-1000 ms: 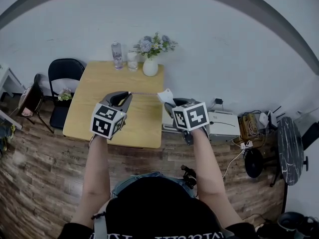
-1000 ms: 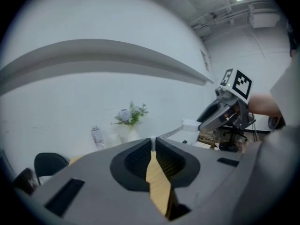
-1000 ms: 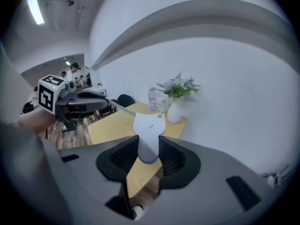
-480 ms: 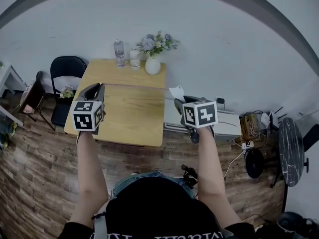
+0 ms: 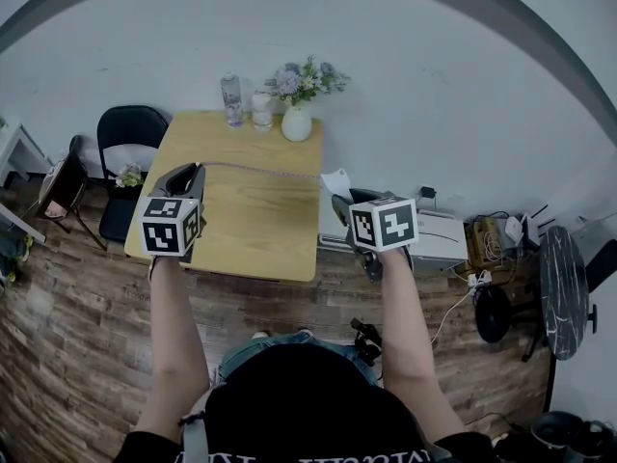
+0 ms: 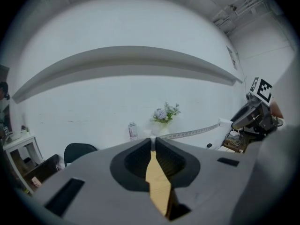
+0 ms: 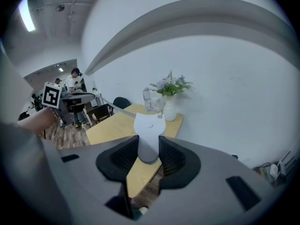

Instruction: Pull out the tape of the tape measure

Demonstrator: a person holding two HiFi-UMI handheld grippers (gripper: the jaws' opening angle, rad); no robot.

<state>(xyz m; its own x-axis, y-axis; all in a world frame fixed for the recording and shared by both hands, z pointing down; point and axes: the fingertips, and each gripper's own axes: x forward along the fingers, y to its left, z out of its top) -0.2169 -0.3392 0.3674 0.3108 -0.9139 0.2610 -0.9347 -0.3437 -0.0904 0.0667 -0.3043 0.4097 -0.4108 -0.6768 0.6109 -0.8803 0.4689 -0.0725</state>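
The left tool (image 6: 151,142) pinched the tape (image 5: 260,170), stretched over the table (image 5: 251,234). The right tool (image 7: 149,146) clamped the white tape measure (image 7: 149,125).

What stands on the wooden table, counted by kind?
bottle: 1
glass: 1
vase of flowers: 1
Total: 3
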